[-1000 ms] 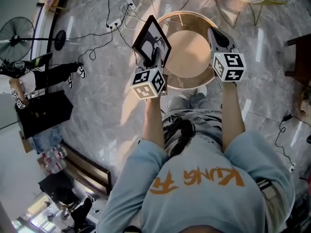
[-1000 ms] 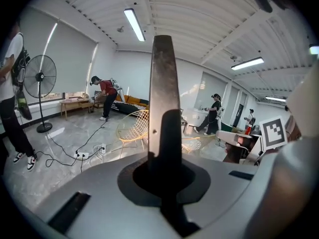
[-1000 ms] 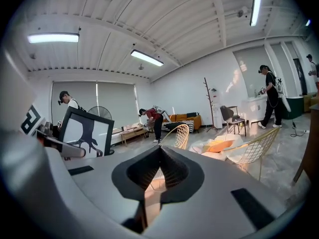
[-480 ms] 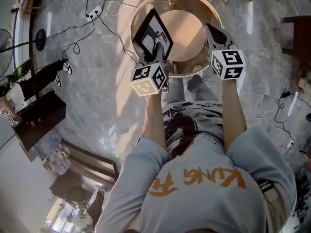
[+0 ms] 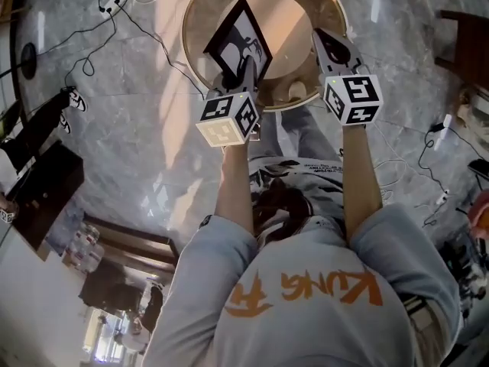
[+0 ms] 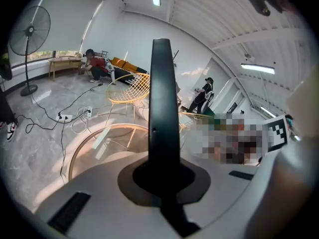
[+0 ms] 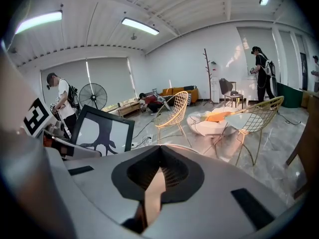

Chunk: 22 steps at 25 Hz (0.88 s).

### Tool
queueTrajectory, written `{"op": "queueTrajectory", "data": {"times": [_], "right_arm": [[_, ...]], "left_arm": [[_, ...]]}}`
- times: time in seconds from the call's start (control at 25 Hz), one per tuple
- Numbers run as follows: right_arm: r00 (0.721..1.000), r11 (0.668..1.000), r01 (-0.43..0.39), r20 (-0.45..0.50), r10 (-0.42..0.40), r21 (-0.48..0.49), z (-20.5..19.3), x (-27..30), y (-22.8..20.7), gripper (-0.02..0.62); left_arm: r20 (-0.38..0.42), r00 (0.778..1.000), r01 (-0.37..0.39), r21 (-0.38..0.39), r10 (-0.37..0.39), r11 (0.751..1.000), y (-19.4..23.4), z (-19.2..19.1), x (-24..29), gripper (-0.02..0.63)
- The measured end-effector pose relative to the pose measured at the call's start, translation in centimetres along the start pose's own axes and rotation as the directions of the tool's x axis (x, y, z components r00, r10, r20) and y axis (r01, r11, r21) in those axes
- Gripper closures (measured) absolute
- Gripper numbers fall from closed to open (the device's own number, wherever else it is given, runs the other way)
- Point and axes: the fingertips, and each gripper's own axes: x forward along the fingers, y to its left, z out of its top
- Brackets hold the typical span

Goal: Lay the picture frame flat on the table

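Black picture frame (image 5: pixel 238 38) tilts above the round table (image 5: pixel 306 21), pinched by the left gripper (image 5: pixel 248 67). Right gripper (image 5: pixel 322 40) is pressed together, empty.

A round wooden table (image 5: pixel 294 48) with a raised rim stands below and just beyond the left gripper's fingers (image 5: pixel 248 71) and the right gripper's fingers (image 5: pixel 330 48). It rests on a grey marble floor (image 5: pixel 137 144). Left of the left fingers, black cables (image 5: pixel 139 37) and a white power strip (image 5: pixel 113 1) lie on that floor.
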Motion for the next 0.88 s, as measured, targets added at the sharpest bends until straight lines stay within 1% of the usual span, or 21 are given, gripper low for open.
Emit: {"op": "queueTrajectory", "data": {"times": [0.12, 0.24, 0.44, 0.56, 0.68, 0.88], "right_arm": [[1.0, 1.0, 0.002, -0.026, -0.002, -0.007, -1.2, 1.5, -0.1, 0.597], [0.998, 1.0, 0.011, -0.063, -0.011, -0.006, -3.4, 2.2, -0.9, 0.597], [0.995, 0.999, 0.035, -0.09, -0.032, 0.028, -5.9, 3.5, -2.0, 0.597], [0.993, 0.999, 0.037, -0.109, -0.033, 0.038, -7.5, 4.7, -2.3, 0.597], [0.99, 0.999, 0.031, -0.139, -0.025, 0.041, -9.6, 5.7, -2.5, 0.597], [0.982, 0.998, 0.032, -0.19, -0.021, 0.055, -13.2, 6.3, -3.2, 0.597]], "left_arm": [[-0.031, 0.999, 0.031, -0.001, -0.031, 1.0, 0.8, -1.5, 1.8, 0.58], [-0.067, 0.996, 0.056, -0.009, -0.057, 0.998, 1.0, -3.5, 3.9, 0.58], [-0.119, 0.988, 0.097, -0.018, -0.098, 0.995, 1.7, -6.1, 7.6, 0.58], [-0.138, 0.983, 0.115, -0.036, -0.119, 0.993, 2.3, -7.4, 9.6, 0.58], [-0.171, 0.973, 0.146, -0.051, -0.153, 0.988, 2.8, -9.1, 11.4, 0.58], [-0.234, 0.947, 0.206, -0.082, -0.22, 0.975, 3.4, -12.0, 14.4, 0.58]]}}
